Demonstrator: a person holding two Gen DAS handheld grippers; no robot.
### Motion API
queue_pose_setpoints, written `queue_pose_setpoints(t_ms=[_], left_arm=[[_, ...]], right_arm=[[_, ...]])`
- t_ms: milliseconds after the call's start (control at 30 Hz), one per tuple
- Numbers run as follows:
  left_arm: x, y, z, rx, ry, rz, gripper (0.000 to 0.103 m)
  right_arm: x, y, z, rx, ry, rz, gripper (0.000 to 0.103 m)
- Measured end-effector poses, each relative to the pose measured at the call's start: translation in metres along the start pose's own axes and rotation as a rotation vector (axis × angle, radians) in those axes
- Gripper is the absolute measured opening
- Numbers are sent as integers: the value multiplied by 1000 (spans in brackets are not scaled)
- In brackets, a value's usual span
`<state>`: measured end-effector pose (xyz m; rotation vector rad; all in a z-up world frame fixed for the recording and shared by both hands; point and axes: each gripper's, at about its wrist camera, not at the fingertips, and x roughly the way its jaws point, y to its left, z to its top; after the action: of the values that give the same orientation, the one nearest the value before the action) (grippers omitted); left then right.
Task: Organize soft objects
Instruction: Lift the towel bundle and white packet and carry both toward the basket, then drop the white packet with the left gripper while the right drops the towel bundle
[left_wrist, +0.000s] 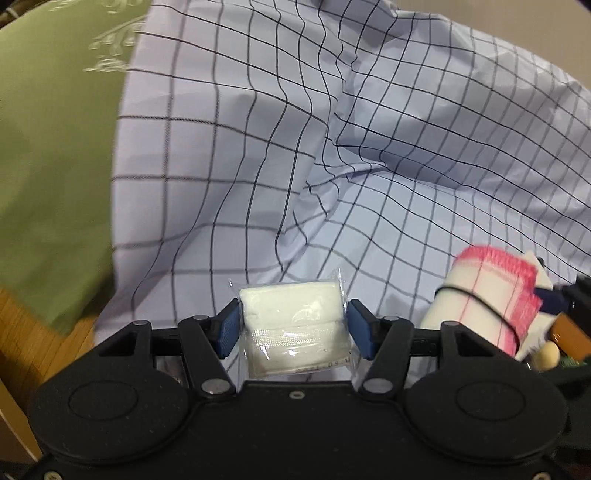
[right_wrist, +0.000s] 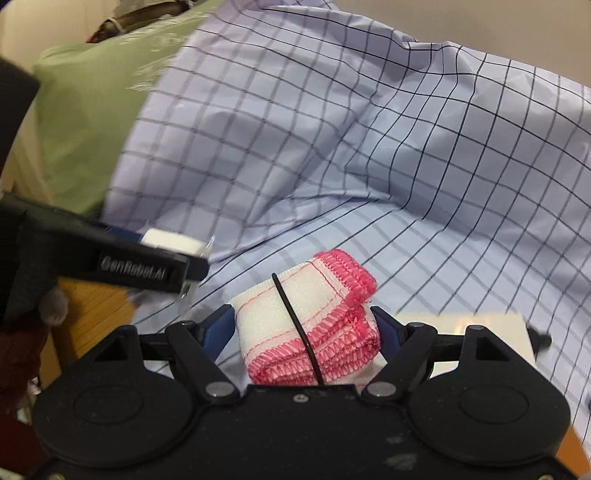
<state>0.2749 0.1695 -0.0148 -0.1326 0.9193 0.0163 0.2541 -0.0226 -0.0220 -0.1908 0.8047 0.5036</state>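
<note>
My left gripper (left_wrist: 293, 326) is shut on a white gauze pack in clear plastic wrap (left_wrist: 295, 328), its blue pads pressing both sides. My right gripper (right_wrist: 306, 334) is shut on a folded white cloth with pink stitched edges and a black band round it (right_wrist: 314, 321). In the left wrist view that pink-edged cloth (left_wrist: 487, 295) shows at the lower right. In the right wrist view the left gripper (right_wrist: 201, 258) comes in from the left, carrying the white pack (right_wrist: 173, 240). Both are held above a pale blue checked sheet (left_wrist: 332, 129).
A green pillow (left_wrist: 55, 147) lies left of the checked sheet (right_wrist: 369, 129), seen again as the green pillow (right_wrist: 85, 122). Wooden flooring (left_wrist: 33, 332) shows at the lower left. A white flat card or box (right_wrist: 480, 332) sits behind the right fingers. A dark red sleeve (right_wrist: 18, 350) is at the left edge.
</note>
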Motion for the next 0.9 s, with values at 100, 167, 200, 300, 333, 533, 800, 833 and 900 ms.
queue_pose_setpoints(t_ms=[100, 167, 200, 300, 333, 533, 800, 833, 900], left_arm=[[-19, -1, -15, 4, -9, -15, 57], [-33, -4, -27, 15, -15, -26, 57], [-39, -7, -32, 21, -16, -34, 57], [-55, -17, -49, 47, -12, -67, 57], [-60, -20, -55, 55, -12, -77, 57], [-87, -44, -89, 93, -2, -136, 57], [-115, -84, -139, 169, 8, -195, 57], [-116, -88, -144, 176, 11, -200, 57], [-120, -94, -154, 189, 13, -204, 57]], right_arm=[[-29, 9, -22, -7, -14, 4, 78], [-51, 15, -39, 3, -18, 17, 78], [-62, 19, -49, 8, -19, 19, 78], [-94, 30, -77, 16, -37, 5, 78], [-105, 35, -88, 18, -46, -6, 78], [-161, 44, -146, 146, -91, -39, 78], [-223, 46, -220, 353, -185, -197, 78], [-231, 48, -228, 371, -206, -230, 78], [-246, 51, -241, 411, -247, -291, 78]])
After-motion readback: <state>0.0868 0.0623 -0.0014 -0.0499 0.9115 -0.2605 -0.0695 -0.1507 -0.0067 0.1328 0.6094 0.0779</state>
